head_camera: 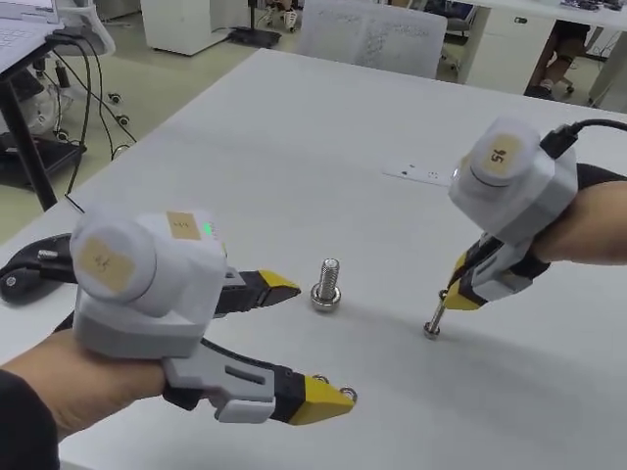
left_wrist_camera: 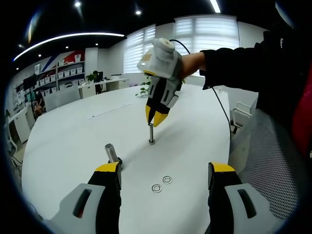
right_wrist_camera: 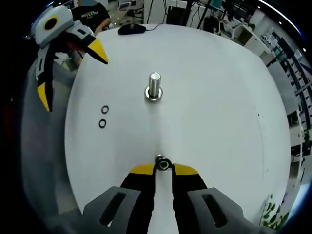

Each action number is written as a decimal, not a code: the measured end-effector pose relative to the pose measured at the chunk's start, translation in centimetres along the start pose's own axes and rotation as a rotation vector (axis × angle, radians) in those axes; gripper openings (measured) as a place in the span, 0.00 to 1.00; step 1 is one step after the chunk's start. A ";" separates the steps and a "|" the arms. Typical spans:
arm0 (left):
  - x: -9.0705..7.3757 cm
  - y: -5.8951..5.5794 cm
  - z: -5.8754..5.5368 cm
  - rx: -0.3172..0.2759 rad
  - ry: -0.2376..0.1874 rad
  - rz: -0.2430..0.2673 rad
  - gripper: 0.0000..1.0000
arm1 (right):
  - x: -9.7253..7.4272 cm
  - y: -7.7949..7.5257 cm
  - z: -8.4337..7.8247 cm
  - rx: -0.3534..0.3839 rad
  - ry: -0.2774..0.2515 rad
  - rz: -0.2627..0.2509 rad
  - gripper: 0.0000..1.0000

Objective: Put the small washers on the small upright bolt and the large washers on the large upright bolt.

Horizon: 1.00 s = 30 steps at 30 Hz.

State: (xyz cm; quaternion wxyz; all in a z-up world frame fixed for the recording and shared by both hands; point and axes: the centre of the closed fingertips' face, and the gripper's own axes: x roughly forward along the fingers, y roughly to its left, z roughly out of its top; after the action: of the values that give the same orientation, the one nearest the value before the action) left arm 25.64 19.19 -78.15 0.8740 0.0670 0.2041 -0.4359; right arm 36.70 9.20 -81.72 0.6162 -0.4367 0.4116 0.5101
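The large upright bolt (head_camera: pixel 327 283) (left_wrist_camera: pixel 112 153) (right_wrist_camera: pixel 154 87) stands mid-table on its wide base. To its right stands the thin small bolt (head_camera: pixel 434 320) (left_wrist_camera: pixel 151 134). My right gripper (head_camera: pixel 457 294) (left_wrist_camera: pixel 155 122) (right_wrist_camera: pixel 163 165) points down at this bolt's top, and its jaws are shut on what looks like a small washer (right_wrist_camera: pixel 163 163) held right at the bolt's tip. Two small washers (left_wrist_camera: pixel 156 188) (left_wrist_camera: pixel 167 180) (right_wrist_camera: pixel 103 123) (head_camera: pixel 350 395) lie flat on the table. My left gripper (head_camera: pixel 306 343) (left_wrist_camera: pixel 163 170) stands open just before them, with nothing between its fingers.
A black tool (head_camera: pixel 24 269) lies at the table's left edge (head_camera: pixel 147 147). A small white label (head_camera: pixel 421 174) sits farther back on the table. A grey chair (head_camera: pixel 372 34) stands beyond the far edge. A computer mouse (right_wrist_camera: pixel 131 29) rests at one end.
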 end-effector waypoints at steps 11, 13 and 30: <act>0.0 0.2 0.0 -0.002 0.000 0.002 0.72 | 0.4 -0.1 -0.1 0.003 0.004 0.008 0.13; 0.0 0.2 0.0 -0.003 0.000 0.002 0.72 | 0.5 -0.1 -0.2 0.005 0.004 0.011 0.13; 0.0 0.1 -0.2 -0.004 0.008 0.006 0.72 | 3.0 0.2 -0.9 0.033 0.000 0.032 0.14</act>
State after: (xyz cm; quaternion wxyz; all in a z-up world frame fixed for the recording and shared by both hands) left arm 25.61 19.32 -78.32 0.8747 0.0677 0.2080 -0.4324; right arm 36.89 9.16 -84.81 0.6152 -0.4196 0.4269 0.5131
